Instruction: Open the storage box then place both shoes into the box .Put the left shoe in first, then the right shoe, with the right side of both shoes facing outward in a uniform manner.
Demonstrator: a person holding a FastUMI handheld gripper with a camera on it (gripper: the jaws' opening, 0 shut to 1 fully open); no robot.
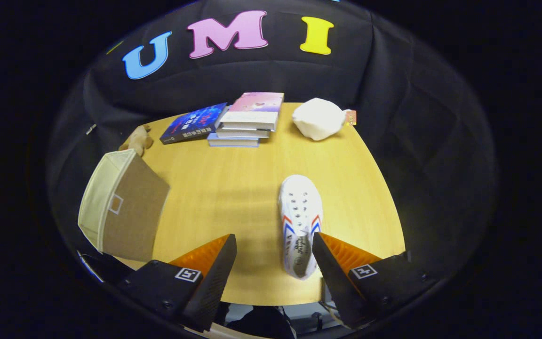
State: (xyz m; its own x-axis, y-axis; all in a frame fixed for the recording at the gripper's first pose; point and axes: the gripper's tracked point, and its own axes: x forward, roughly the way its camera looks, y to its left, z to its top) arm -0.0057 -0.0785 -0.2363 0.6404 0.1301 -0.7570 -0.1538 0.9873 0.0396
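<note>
A white canvas shoe [300, 221] with red and blue side stripes lies on the wooden table [233, 188], toe pointing away from me. Its heel end rests just inside the right finger, touching or nearly touching it. My gripper [274, 247] is open, with a wide gap between the fingers and nothing pressed between them. The storage box [125, 209], beige fabric with a brown flap or side, sits at the table's left edge, beyond and left of the left finger. Its inside is hidden from here.
A stack of books [247, 120] and a dark blue book [193, 123] lie at the table's far side. A white crumpled bag or cloth [318, 118] sits far right. A small tan plush toy [138, 140] rests behind the box.
</note>
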